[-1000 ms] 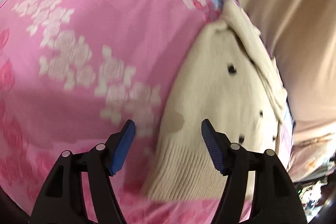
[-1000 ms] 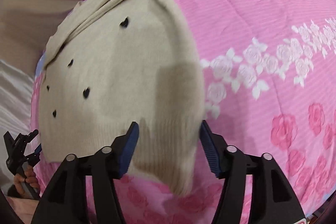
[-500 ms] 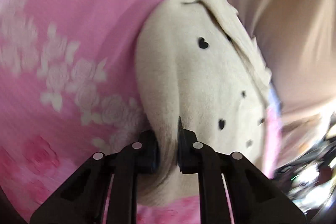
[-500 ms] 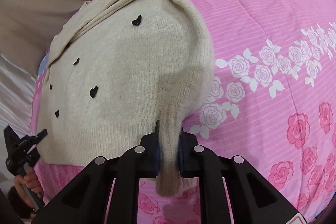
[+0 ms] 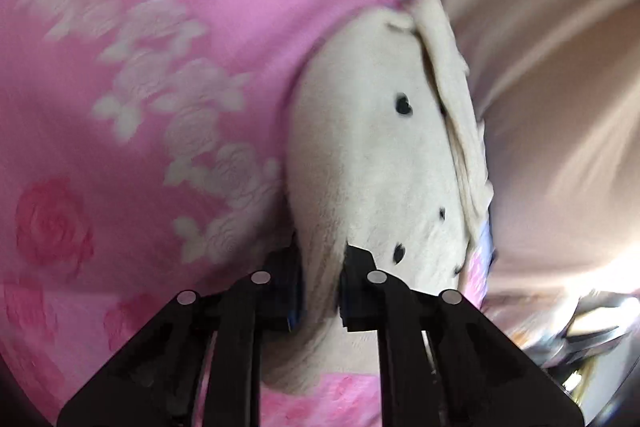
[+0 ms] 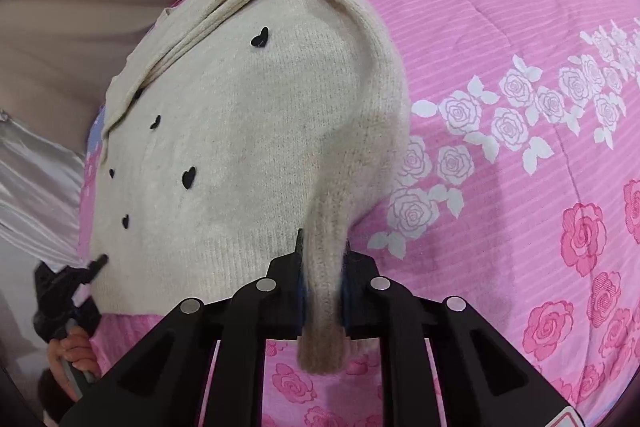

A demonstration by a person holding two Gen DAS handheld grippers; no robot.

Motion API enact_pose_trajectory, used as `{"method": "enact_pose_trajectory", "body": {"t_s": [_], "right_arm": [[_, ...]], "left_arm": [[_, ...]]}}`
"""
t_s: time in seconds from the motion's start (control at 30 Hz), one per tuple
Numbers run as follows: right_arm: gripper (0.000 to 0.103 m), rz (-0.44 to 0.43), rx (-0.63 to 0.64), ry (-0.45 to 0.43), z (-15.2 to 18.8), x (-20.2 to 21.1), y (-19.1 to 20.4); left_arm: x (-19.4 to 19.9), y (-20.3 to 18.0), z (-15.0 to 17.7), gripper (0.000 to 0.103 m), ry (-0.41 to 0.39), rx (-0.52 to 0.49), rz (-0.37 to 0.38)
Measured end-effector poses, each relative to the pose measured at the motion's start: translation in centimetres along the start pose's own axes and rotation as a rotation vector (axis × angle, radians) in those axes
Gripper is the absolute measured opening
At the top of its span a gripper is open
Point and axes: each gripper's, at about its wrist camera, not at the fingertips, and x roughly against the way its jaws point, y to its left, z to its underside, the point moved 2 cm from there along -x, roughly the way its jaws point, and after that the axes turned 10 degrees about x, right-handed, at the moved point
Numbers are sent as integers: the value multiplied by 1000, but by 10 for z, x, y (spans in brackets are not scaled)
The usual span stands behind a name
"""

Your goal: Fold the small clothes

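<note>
Nearest my right camera, the right gripper (image 6: pixel 323 283) is clenched on a bunched corner of the cream knit sweater (image 6: pixel 248 147), at its ribbed hem; a tail of that hem droops below the jaws. My left gripper (image 5: pixel 320 291) is likewise clamped on a pinch of the hem at the sweater's other lower corner, though that view is smeared by motion. From the right camera I can also make out the left tool (image 6: pixel 64 283) at the sweater's left hem corner, with the person's hand (image 6: pixel 74 355) on its handle.

Beyond both grips, the sweater lies on the pink rose-print quilt (image 6: pixel 520 107), its body dotted with small black hearts (image 6: pixel 260 37). Farther up the sweater, ribbed strips, probably a sleeve and the neckline, are already laid diagonally across its top edge (image 6: pixel 224 15). Past the sweater hangs beige fabric (image 5: pixel 552 87), perhaps a curtain.

I judge the fold to be partway done: the upper part appears tucked in, and both hem corners are held. What seems left is to carry the hem up over the body toward the neckline, lay it flat, and let go.
</note>
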Motion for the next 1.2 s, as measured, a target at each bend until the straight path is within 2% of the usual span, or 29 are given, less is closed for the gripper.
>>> {"method": "enact_pose_trajectory", "body": {"t_s": [0.2,0.3,0.4,0.53,0.67,0.73,0.8,0.83,0.9,0.97,1.03,1.07,1.17,1.2], "right_arm": [[9,-38,77,-26,9,39,1],[9,-32,91,-32,19,62,-9],[9,-11,132,-1,33,85,-20],[9,0,199,126,73,102,-34],[9,-34,255,328,129,113,-42],[9,-74,267,398,149,119,-40],[9,-114,291,432,159,129,-30],[9,-128,291,417,152,132,-25],[9,-160,269,303,110,142,-18],[8,-188,245,129,49,150,-12],[9,-204,199,-16,-5,153,-13],[9,-241,140,-91,-40,149,-17],[11,-267,20,-214,-109,123,-32],[15,-261,-10,-222,-124,108,-36]], "left_arm": [[31,-15,20,11,-18,-44,42],[50,-22,38,10,14,-65,59],[67,-20,59,10,63,-102,35],[88,2,90,11,137,-97,-45],[116,29,121,11,207,-86,-136],[137,34,130,11,213,-55,-155],[154,25,132,10,205,-44,-136],[159,16,132,10,199,-57,-127],[160,-17,126,11,174,-104,-80],[153,-46,115,11,154,-150,-22],[132,-89,89,11,112,-235,35],[119,-110,74,11,69,-282,57],[80,-161,34,12,-35,-366,82],[57,-178,17,14,-68,-354,76]]}}
